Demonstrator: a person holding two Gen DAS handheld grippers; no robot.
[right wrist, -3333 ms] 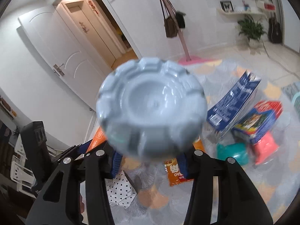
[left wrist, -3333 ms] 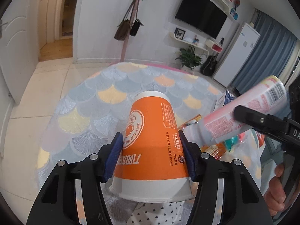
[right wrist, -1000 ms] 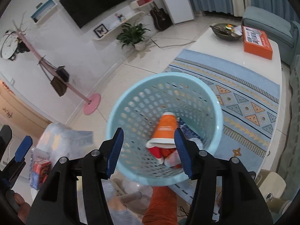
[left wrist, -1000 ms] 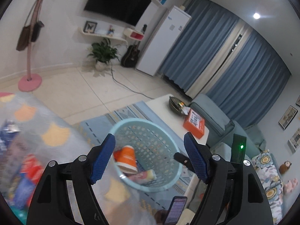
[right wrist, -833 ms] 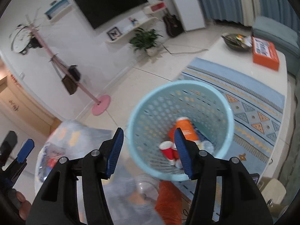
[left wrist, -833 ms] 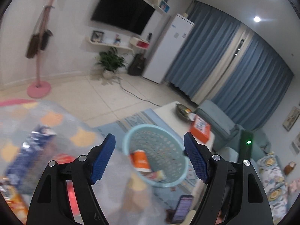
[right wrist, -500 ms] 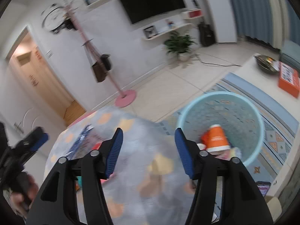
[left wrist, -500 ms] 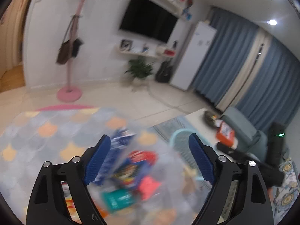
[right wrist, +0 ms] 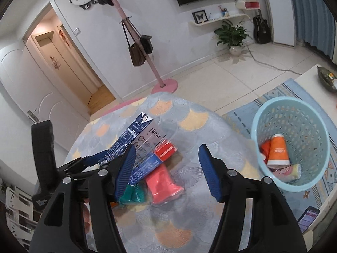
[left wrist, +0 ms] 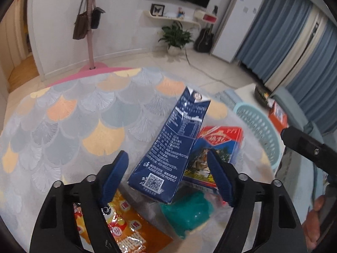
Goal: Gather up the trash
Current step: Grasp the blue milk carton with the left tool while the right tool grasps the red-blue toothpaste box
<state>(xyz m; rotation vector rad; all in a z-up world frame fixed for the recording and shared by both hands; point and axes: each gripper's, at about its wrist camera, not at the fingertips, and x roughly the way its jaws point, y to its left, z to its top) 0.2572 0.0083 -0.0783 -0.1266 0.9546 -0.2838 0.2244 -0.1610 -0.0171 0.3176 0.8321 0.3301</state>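
My left gripper (left wrist: 167,179) is open, its jaws on either side of a dark blue carton (left wrist: 172,147) that leans on a red and blue box (left wrist: 212,154); they do not touch it. A teal wrapper (left wrist: 187,210) and an orange snack bag (left wrist: 130,227) lie below. My right gripper (right wrist: 167,172) is open and empty above the table, over the red and blue box (right wrist: 155,158), a pink pack (right wrist: 162,181) and the teal wrapper (right wrist: 132,194). The light blue basket (right wrist: 261,126) on the floor at right holds an orange cup (right wrist: 278,151) and other trash.
The round table (right wrist: 189,130) has a scale-patterned cloth. A pink coat stand (right wrist: 137,33) with bags stands behind it. A patterned rug (right wrist: 267,92), a low white table (right wrist: 309,78) and a phone (right wrist: 307,215) are near the basket.
Both grippers have swung from the basket back over the table. The left gripper now has its open jaws either side of the blue carton. The cup and bottle lie in the basket.
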